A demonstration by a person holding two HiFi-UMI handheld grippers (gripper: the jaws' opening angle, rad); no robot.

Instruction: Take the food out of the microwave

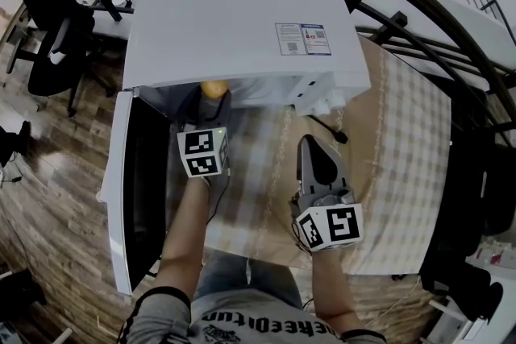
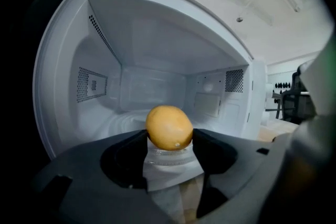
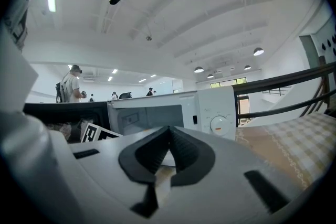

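While right gripper (image 1: 316, 147) hangs clenched, empty, before microwave (image 1: 242, 28) control panel, left gripper (image 1: 214, 102) at microwave's cavity mouth clasps round yellow food (image 2: 169, 127), centred between jaws; left nearer.

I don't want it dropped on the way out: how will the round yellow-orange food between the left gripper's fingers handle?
The round yellow-orange food looks smooth and glossy, so it may slip in the left gripper. Being ball-shaped, it would probably roll if set on the checked tablecloth. It shows no denting, so seems firm.
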